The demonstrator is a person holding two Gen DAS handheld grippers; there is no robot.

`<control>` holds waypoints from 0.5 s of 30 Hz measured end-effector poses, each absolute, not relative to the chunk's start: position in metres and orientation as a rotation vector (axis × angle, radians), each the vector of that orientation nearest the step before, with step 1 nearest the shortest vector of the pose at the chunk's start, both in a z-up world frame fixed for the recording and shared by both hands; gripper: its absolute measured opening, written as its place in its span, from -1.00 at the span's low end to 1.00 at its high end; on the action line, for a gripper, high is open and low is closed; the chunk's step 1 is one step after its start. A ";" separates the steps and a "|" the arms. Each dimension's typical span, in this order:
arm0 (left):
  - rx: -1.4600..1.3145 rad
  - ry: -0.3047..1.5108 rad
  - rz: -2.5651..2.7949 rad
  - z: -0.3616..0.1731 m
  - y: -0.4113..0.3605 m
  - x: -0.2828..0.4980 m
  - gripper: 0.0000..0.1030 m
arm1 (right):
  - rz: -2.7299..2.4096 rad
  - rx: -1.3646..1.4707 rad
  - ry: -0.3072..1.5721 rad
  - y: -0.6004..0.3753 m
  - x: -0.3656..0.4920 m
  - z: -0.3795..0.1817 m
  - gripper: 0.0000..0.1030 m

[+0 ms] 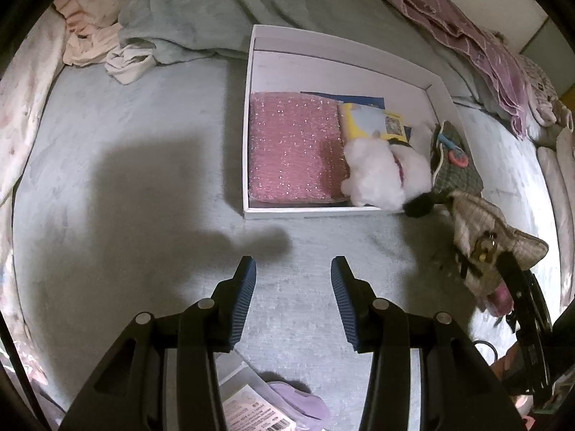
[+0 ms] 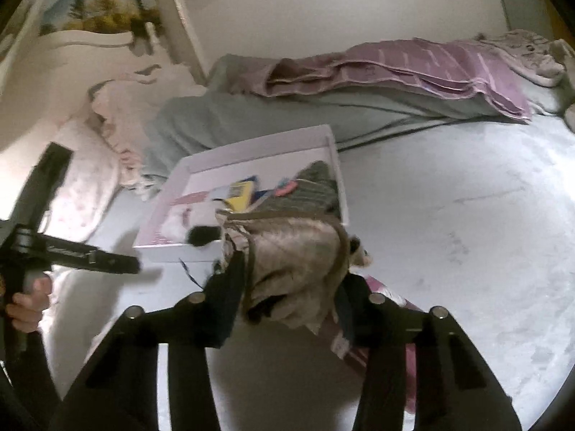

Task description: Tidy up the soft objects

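Observation:
A white shallow box [image 1: 251,115] lies on the grey bed sheet. It holds a pink glittery cloth [image 1: 294,147], a white fluffy toy [image 1: 384,172], a blue-yellow card [image 1: 377,118] and a dark green plaid pouch [image 1: 456,165]. My left gripper [image 1: 293,280] is open and empty, above the sheet in front of the box. My right gripper [image 2: 291,280] is shut on a beige plaid soft pouch [image 2: 298,258], held just in front of the box's near right corner [image 2: 341,215]. That pouch also shows in the left wrist view [image 1: 485,237].
A rumpled grey-green blanket [image 1: 201,18] and pale clothes [image 1: 97,43] lie behind the box. A mauve striped cloth [image 2: 413,68] lies along the wall. A lilac soft item [image 1: 302,402] and a printed packet [image 1: 251,409] lie under my left gripper. A pink packet [image 2: 381,323] lies under the right one.

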State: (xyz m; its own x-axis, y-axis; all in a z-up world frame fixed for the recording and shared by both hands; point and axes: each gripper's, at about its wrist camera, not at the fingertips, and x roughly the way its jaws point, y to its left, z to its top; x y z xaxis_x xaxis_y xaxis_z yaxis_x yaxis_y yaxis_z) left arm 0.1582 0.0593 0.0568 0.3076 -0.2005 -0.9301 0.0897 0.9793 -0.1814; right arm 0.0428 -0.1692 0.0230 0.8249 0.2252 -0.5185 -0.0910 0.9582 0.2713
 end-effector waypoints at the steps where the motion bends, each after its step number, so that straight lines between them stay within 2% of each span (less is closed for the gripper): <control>1: -0.107 1.238 -0.193 0.058 0.061 0.158 -0.16 | 0.204 0.249 0.575 -0.167 0.041 0.024 -0.17; 6: -0.118 1.215 -0.166 0.066 0.072 0.152 -0.16 | 0.430 0.373 0.641 -0.154 0.042 0.022 -0.17; 11: -0.132 1.205 -0.155 0.070 0.083 0.148 -0.16 | 0.576 0.495 0.799 -0.132 0.056 -0.006 -0.17; 15: -0.142 1.220 -0.171 0.066 0.083 0.151 -0.16 | 0.476 0.463 0.904 -0.127 0.072 -0.035 -0.04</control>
State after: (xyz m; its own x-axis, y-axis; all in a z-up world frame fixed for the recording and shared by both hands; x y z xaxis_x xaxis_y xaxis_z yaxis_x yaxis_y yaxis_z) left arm 0.1509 0.0834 0.0657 0.3331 -0.2064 -0.9200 0.0547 0.9783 -0.1997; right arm 0.0717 -0.1275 -0.0347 0.5308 0.5705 -0.6267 -0.1937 0.8016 0.5656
